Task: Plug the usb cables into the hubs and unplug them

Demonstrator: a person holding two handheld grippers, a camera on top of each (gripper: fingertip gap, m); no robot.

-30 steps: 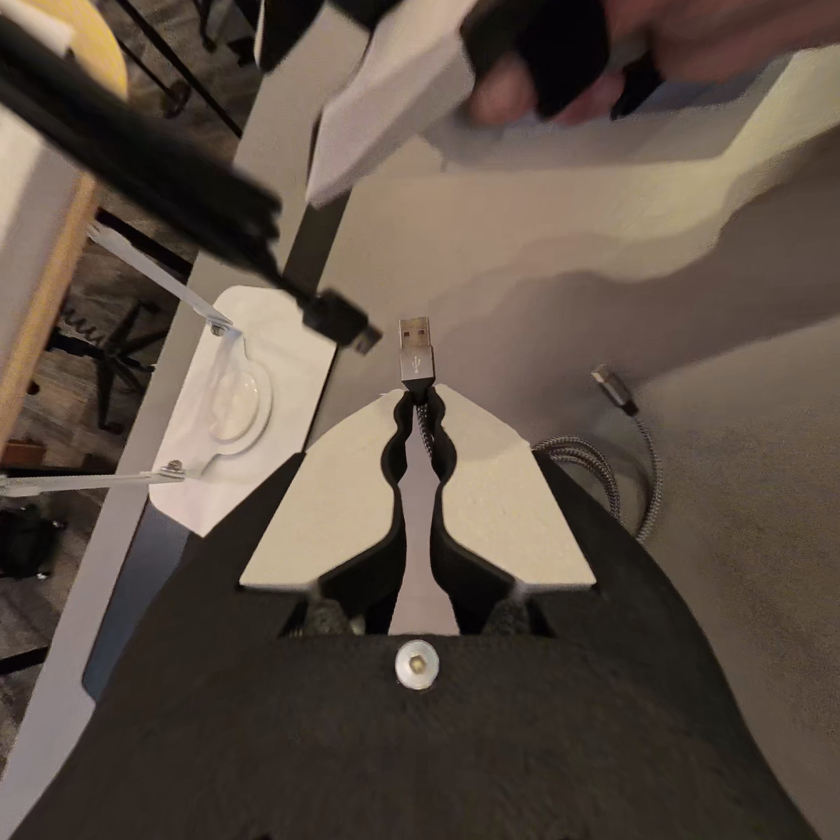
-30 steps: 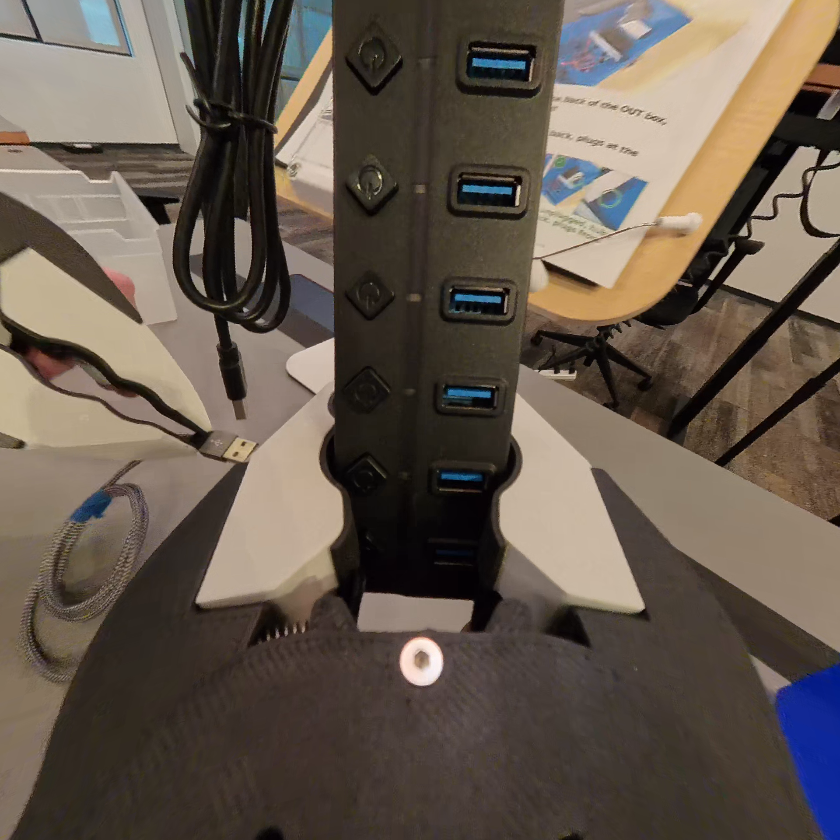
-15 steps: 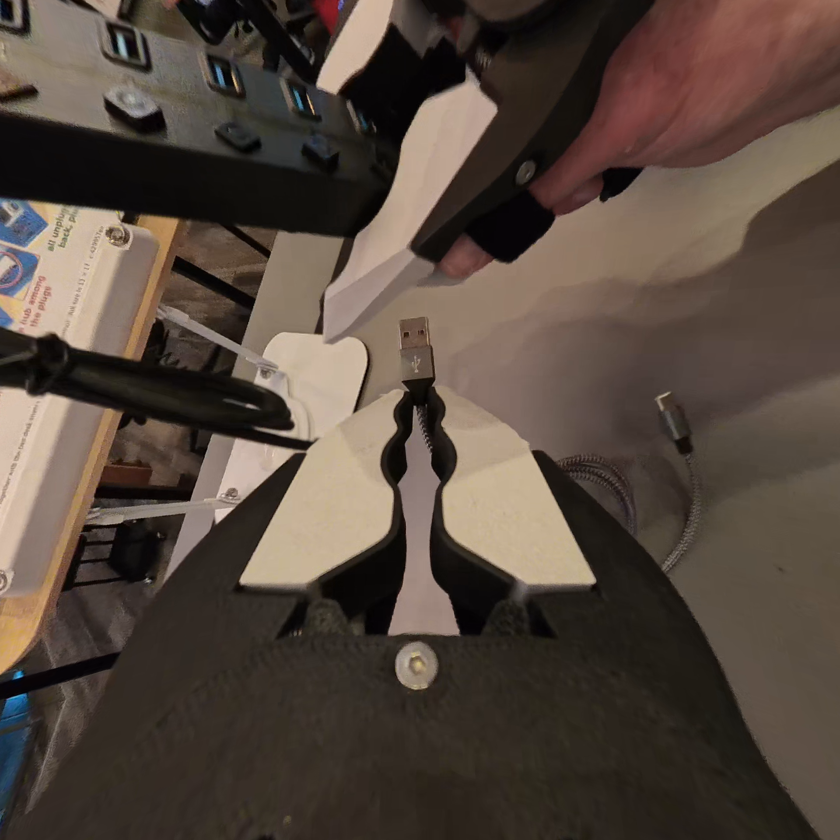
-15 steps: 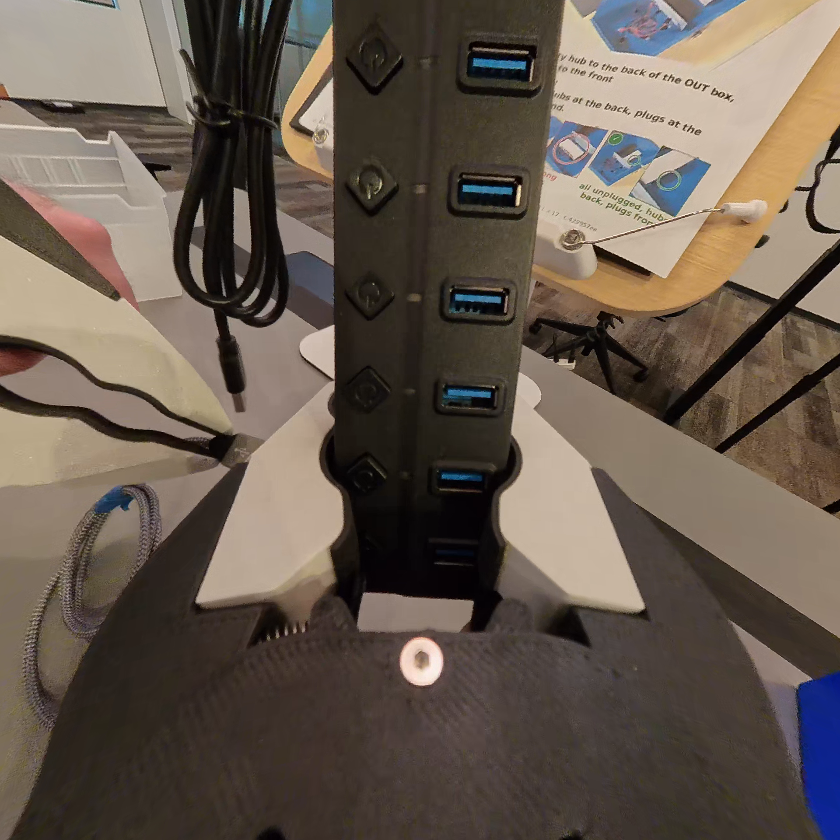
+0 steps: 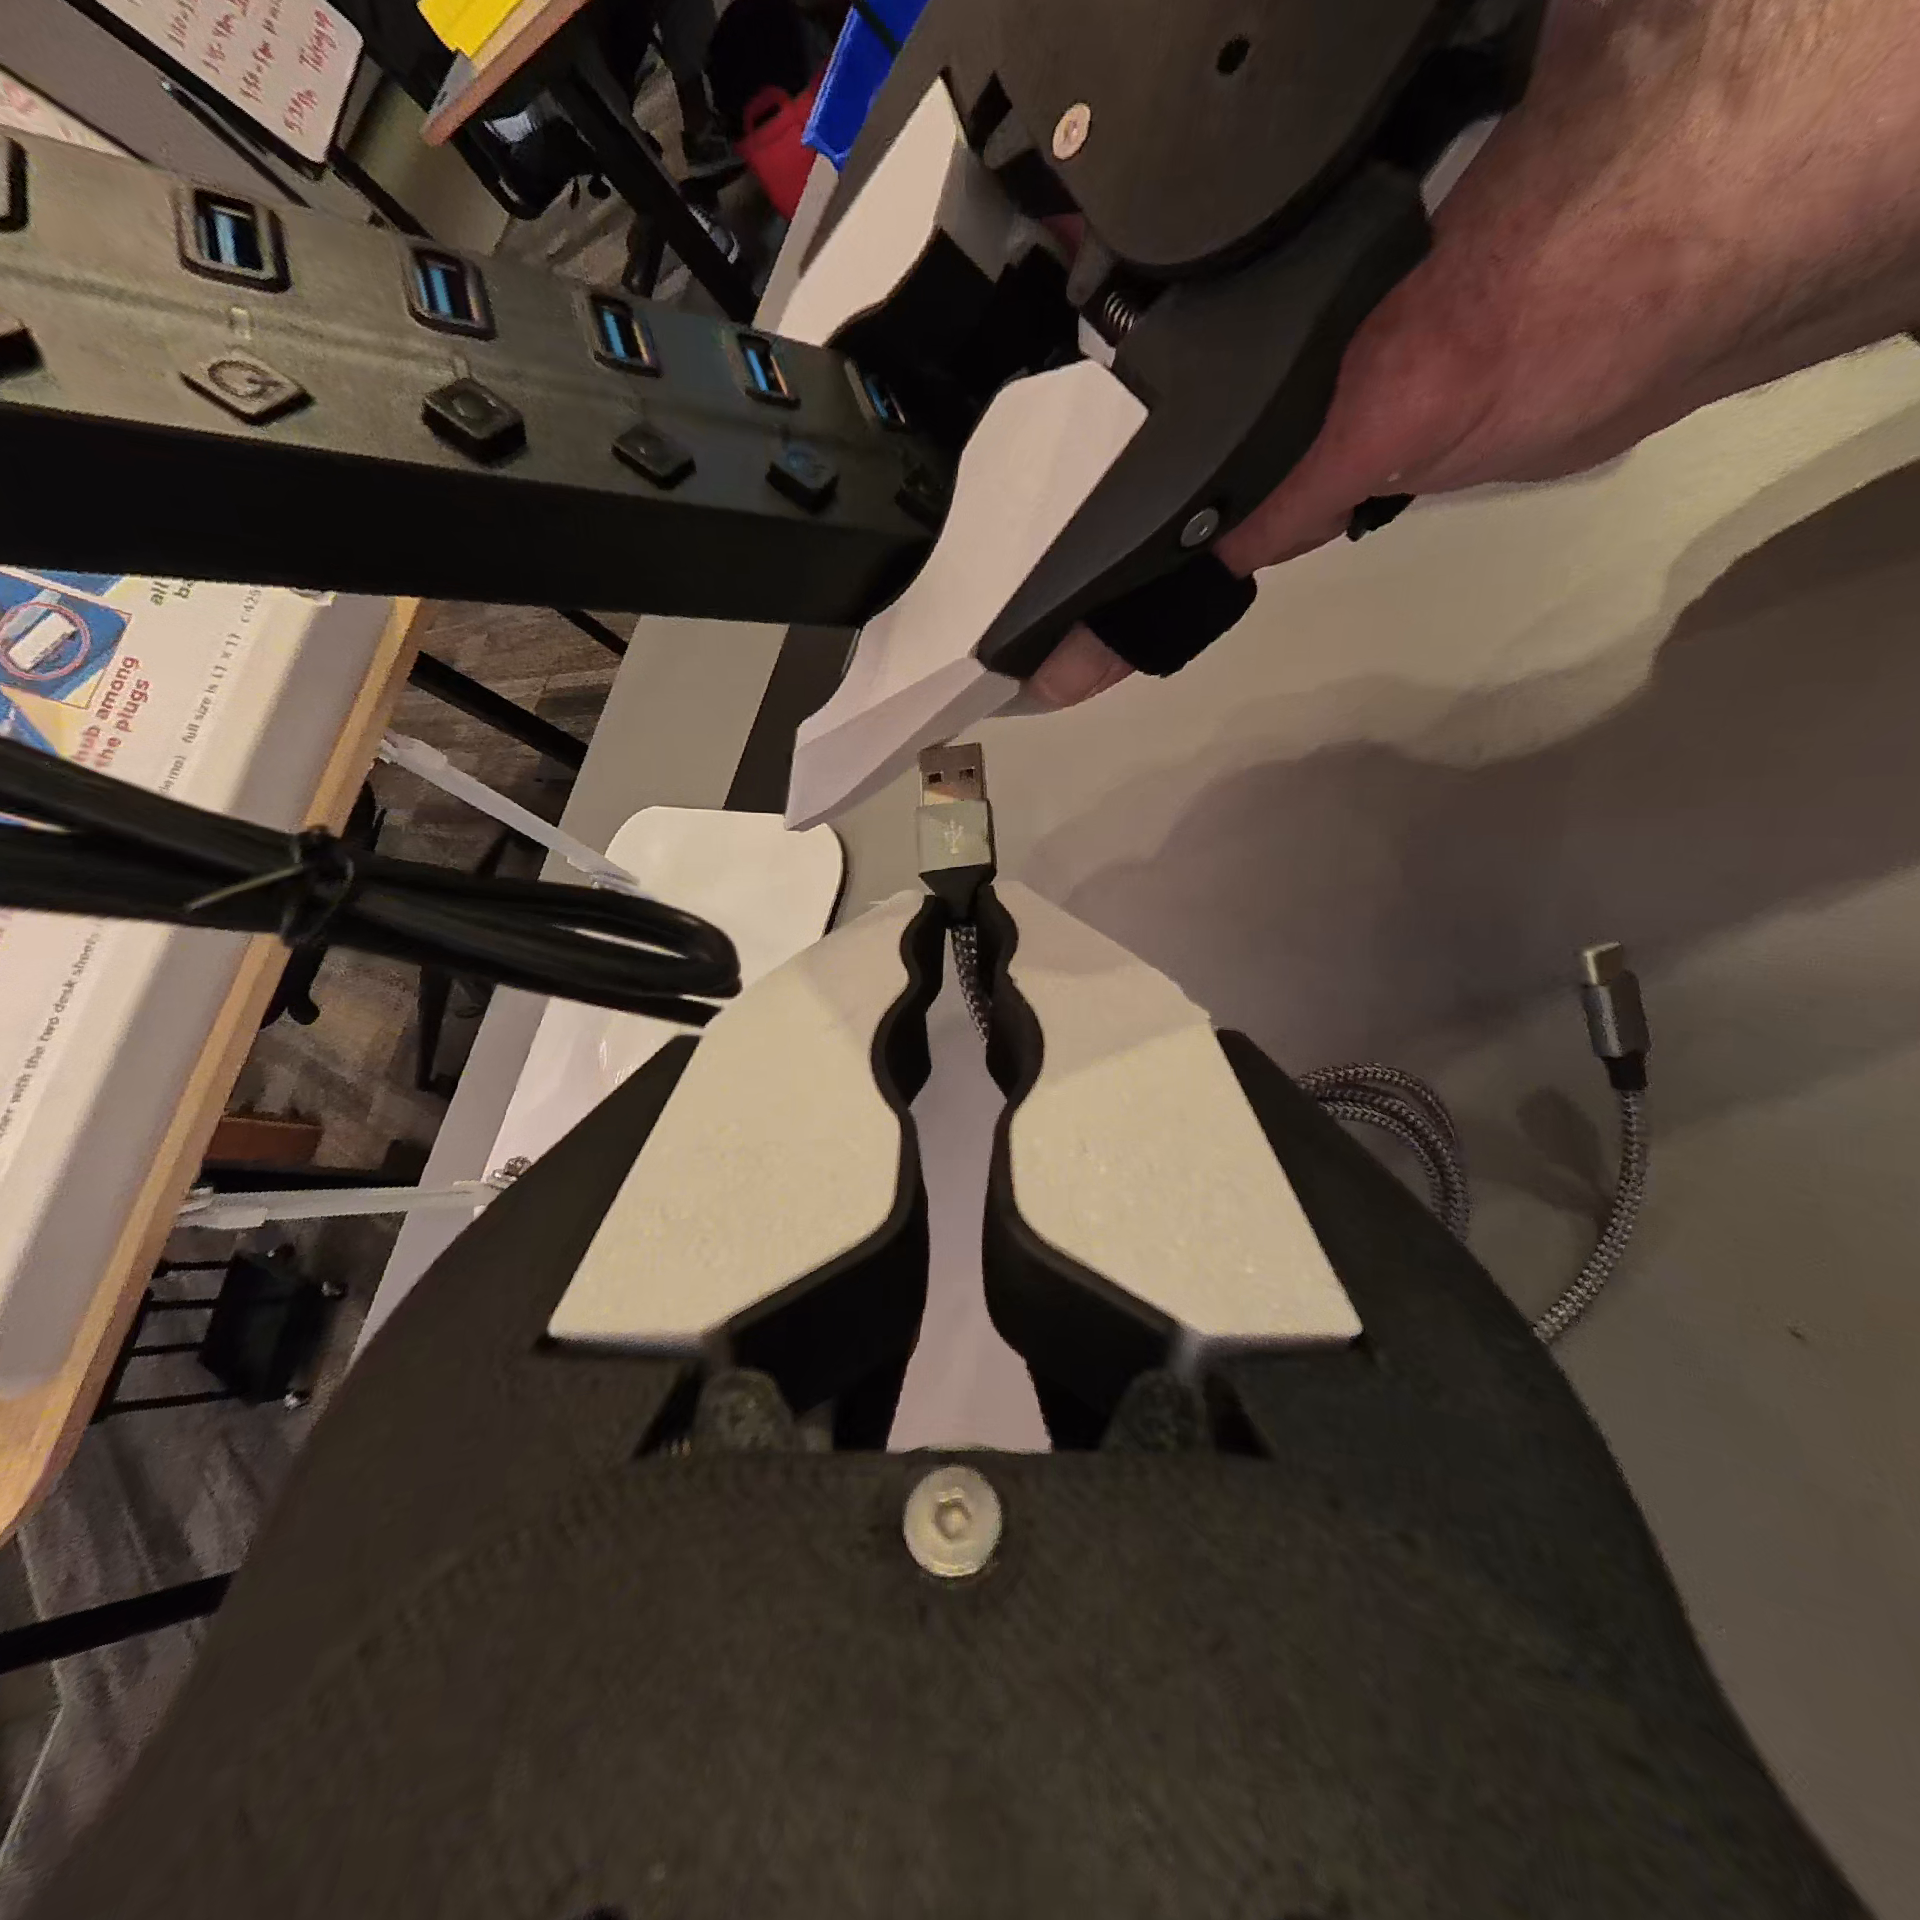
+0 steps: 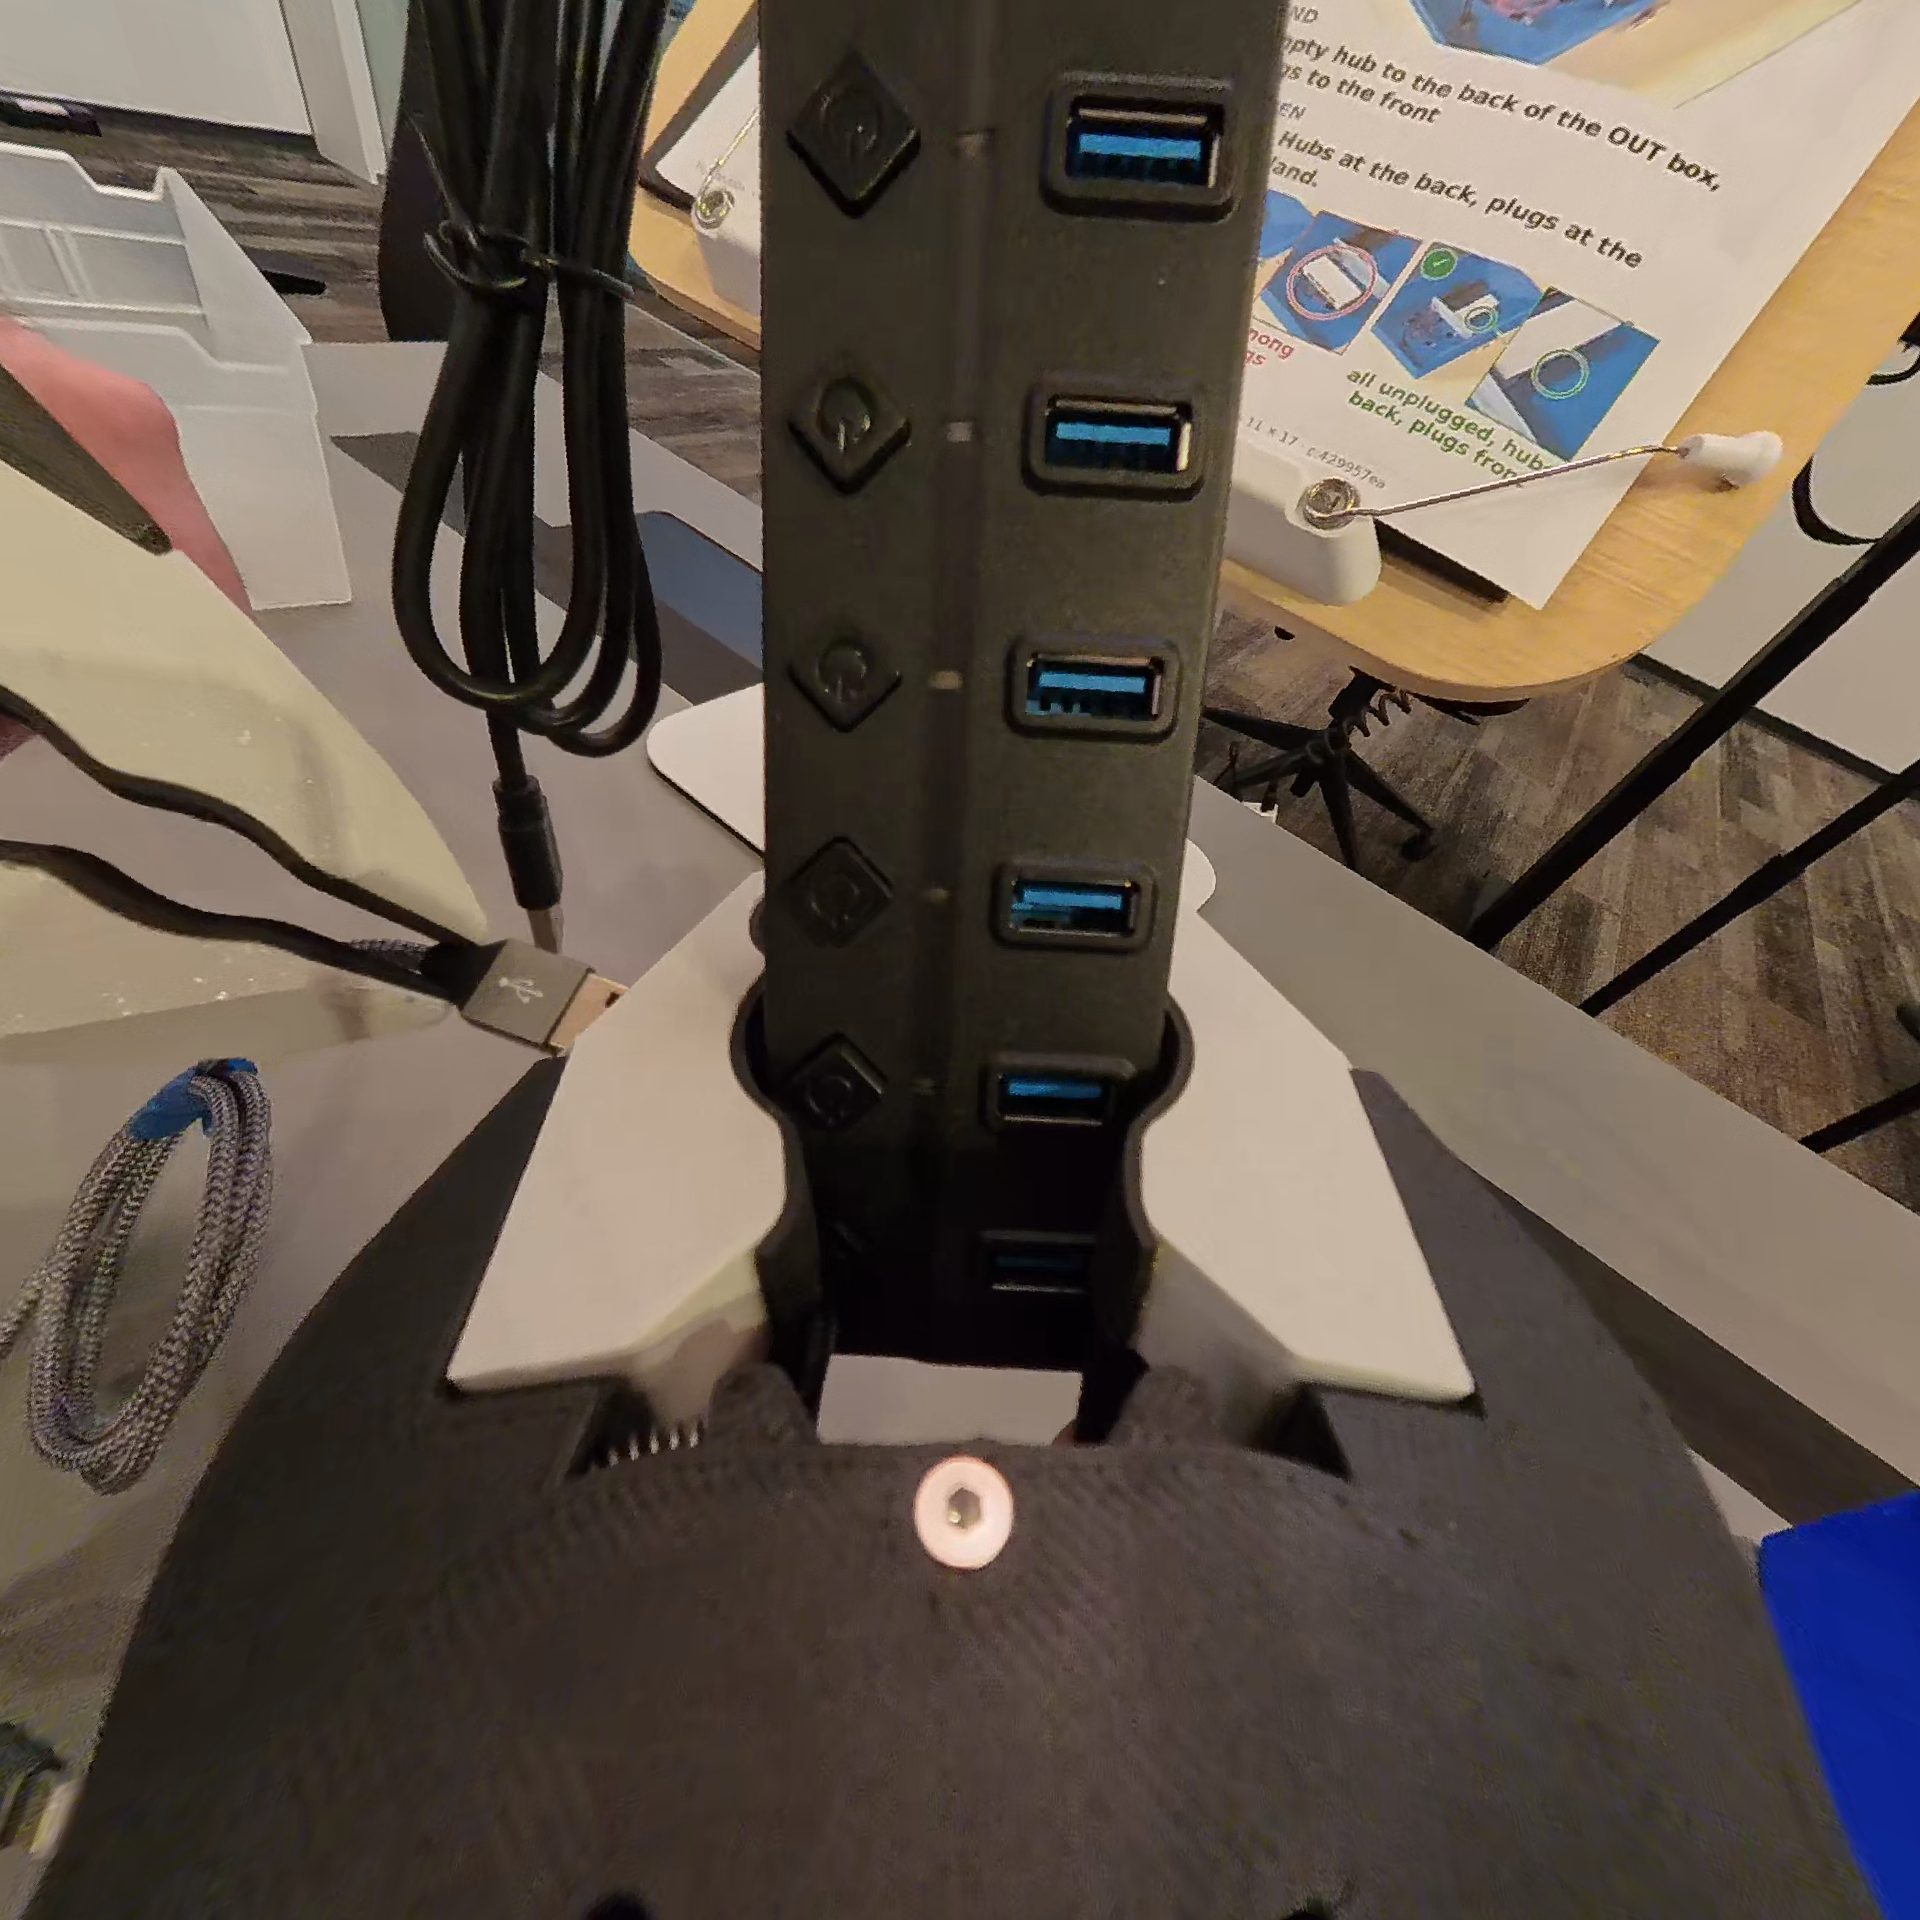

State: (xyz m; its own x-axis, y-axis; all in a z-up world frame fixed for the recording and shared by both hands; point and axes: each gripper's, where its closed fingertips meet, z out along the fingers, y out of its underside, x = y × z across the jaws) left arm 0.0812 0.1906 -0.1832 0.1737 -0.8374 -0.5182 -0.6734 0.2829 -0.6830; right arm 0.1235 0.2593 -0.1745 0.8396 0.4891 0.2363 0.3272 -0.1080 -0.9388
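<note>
The left gripper (image 5: pixel 951 914), jaws nearly closed, pinches a braided cable (image 5: pixel 971 977) just behind its USB plug (image 5: pixel 951 821) at frame centre. The right gripper (image 6: pixel 961 1049) clamps a black hub (image 6: pixel 997 623), which runs up the middle of its view. The plug sits just beside that gripper's left finger, not inserted.

usb plug (image 6: pixel 535 995) just left of hub (image 6: pixel 997 644), coiled cable (image 6: pixel 145 1268) on table (image 6: pixel 1455 1122)

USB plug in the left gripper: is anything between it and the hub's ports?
Yes. The right gripper's near white finger sits just ahead of the USB plug, between it and the hub. All visible ports are empty.
</note>
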